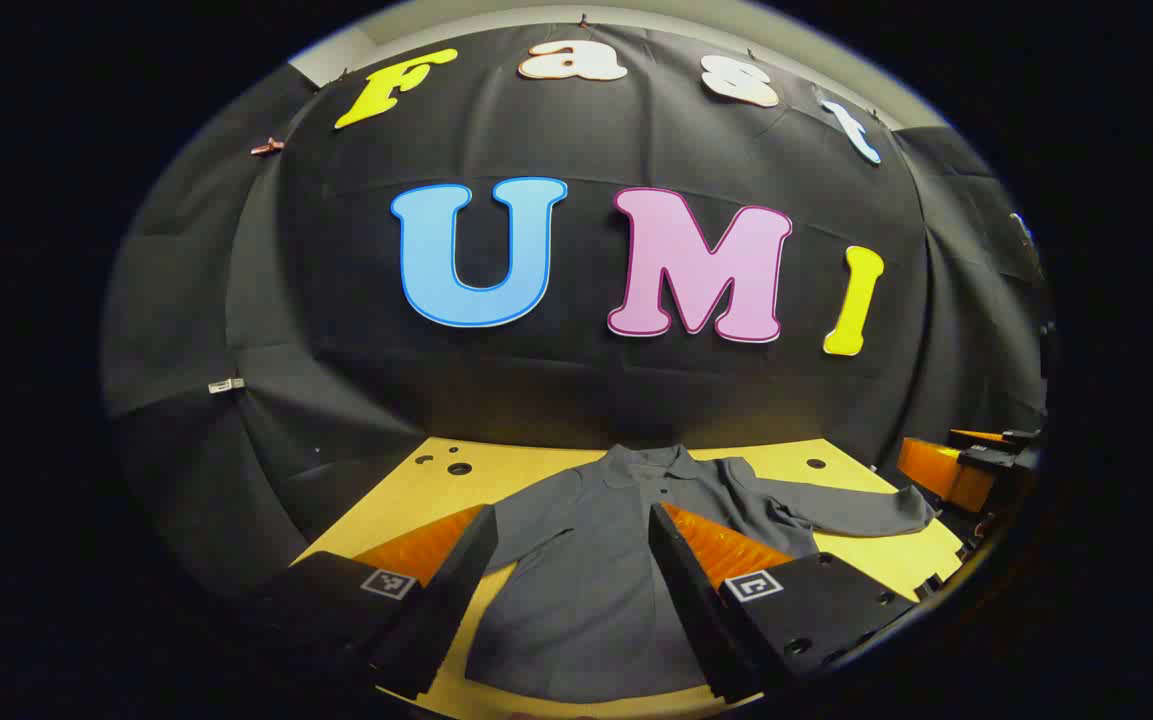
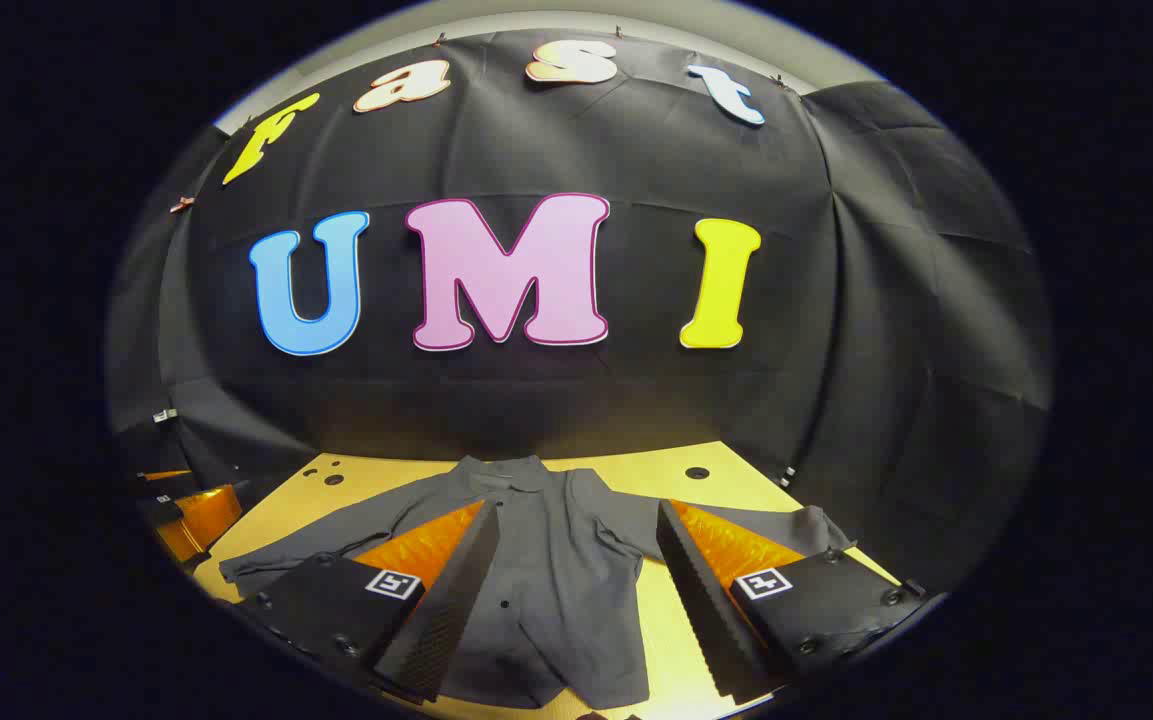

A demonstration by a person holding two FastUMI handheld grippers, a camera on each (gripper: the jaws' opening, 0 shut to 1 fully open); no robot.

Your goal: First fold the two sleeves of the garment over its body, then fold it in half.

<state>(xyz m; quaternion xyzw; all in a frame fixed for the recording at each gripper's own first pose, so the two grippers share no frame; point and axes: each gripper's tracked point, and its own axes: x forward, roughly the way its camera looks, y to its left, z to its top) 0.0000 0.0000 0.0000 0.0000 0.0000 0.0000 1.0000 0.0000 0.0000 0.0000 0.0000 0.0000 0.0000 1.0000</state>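
- The flat yellow wooden table (image 1: 841, 470) with small round holes near its far edge reaches back to the black cloth booth wall (image 1: 576, 390) and carries everything else.
- The grey long-sleeved button-front shirt (image 1: 586, 590) lies face up in the middle of the table, collar toward the wall, hem toward the near edge, body spread flat.
- In the left gripper view one sleeve (image 1: 851, 512) stretches out sideways from the shirt body, flat on the table, not folded over.
- In the right gripper view the other sleeve (image 2: 311, 545) likewise lies spread to the side of the shirt body.
- The left gripper (image 1: 570, 522) hovers above the shirt's lower body, fingers spread wide, nothing between them.
- The right gripper (image 2: 574, 515) hangs above the shirt's front placket, fingers wide apart, gripping nothing.
- The right gripper also appears beyond the sleeve end in the left gripper view, beside the table edge.
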